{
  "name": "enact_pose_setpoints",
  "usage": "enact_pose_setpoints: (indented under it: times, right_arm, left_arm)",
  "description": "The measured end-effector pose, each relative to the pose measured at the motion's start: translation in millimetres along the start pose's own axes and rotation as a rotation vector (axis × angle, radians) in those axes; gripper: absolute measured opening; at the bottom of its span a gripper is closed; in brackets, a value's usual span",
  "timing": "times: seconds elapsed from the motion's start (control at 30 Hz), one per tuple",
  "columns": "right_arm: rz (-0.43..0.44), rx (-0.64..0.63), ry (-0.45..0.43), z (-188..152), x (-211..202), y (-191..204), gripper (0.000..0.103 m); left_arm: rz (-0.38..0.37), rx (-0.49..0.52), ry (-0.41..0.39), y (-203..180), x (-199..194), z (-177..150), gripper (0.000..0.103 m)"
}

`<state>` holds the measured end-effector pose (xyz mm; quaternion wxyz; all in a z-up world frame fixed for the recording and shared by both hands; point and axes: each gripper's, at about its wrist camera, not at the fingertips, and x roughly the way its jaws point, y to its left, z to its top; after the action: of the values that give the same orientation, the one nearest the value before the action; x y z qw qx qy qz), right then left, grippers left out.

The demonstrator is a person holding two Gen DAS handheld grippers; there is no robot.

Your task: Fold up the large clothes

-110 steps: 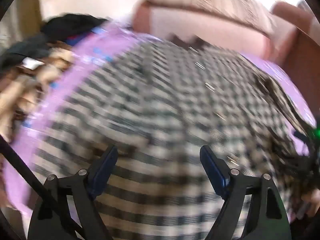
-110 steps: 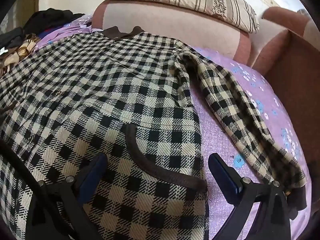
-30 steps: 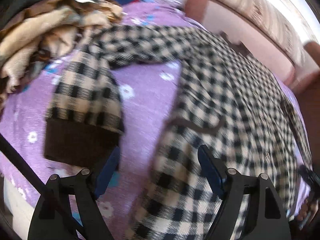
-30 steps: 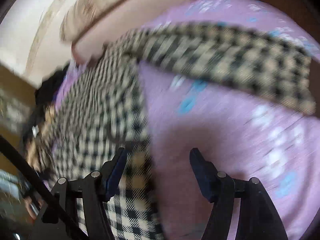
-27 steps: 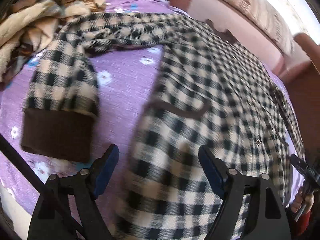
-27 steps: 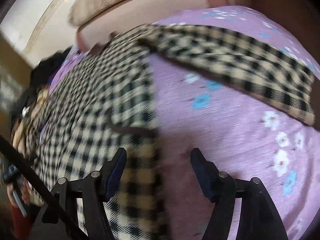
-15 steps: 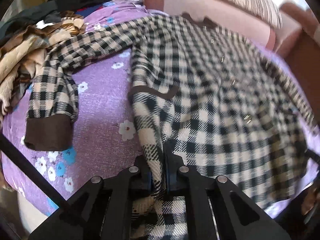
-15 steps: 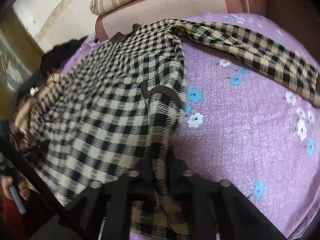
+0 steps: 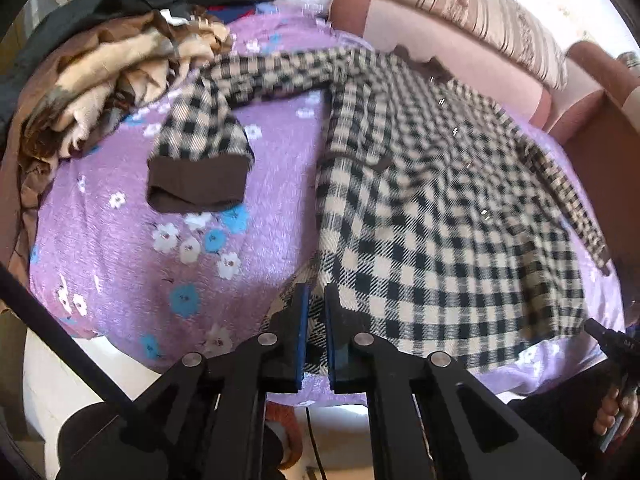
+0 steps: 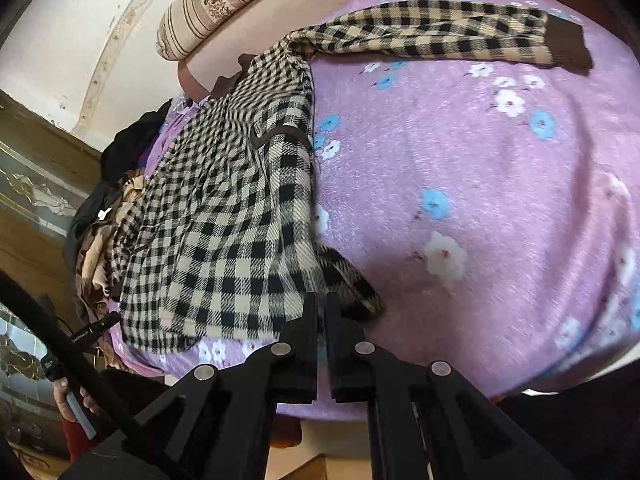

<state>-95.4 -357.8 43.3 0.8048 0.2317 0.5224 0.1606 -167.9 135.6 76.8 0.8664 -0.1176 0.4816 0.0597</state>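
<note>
- Two hem corners of the checked jacket are pinched: my left fingers clamp one, my right fingers the other.
- It lies spread on the purple bed, sleeves outstretched.

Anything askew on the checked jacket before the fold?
Mostly flat, but one sleeve is bent back on itself, brown cuff pointing toward the hem, beside the heap of clothes. The other sleeve lies straight out. Both grippers pinch the hem corners of the checked jacket.
</note>
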Motion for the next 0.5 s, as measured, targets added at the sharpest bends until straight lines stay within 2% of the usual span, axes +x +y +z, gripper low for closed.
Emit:
enact_pose_setpoints:
  times: [0.03,0.07,0.1,0.13,0.17,0.2,0.33,0.5]
  right_arm:
    - [-0.011,0.003,-0.018,2.0,-6.1,-2.4,0.005]
    - [-0.030,0.022,-0.050,8.5,-14.4,-7.4,0.010]
    - [-0.036,0.045,-0.069,14.4,-20.5,-15.0,0.025]
    - [-0.038,0.078,-0.089,22.6,-25.4,-23.6,0.033]
    - [-0.044,0.136,-0.124,35.0,-32.2,-37.3,0.052]
    - [-0.053,0.175,-0.156,43.8,-36.9,-47.4,0.058]
    - [-0.161,0.358,-0.282,80.9,-54.0,-99.0,0.060]
    - [-0.166,0.528,-0.344,104.4,-56.9,-142.3,0.061]
  left_arm:
    - [-0.003,0.002,-0.016,-1.0,-4.9,1.2,0.022]
    - [-0.009,0.001,-0.040,-3.4,-10.5,4.1,0.042]
    - [-0.013,-0.004,-0.056,-6.6,-12.3,7.5,0.053]
    - [-0.022,-0.011,-0.084,-11.1,-15.1,12.4,0.066]
    - [-0.030,-0.014,-0.102,-16.6,-15.6,17.6,0.067]
    - [-0.037,-0.010,-0.111,-23.9,-13.9,23.5,0.067]
    - [-0.058,0.038,-0.137,-57.8,0.3,49.8,0.069]
    - [-0.050,0.059,-0.163,-80.4,32.3,83.2,0.071]
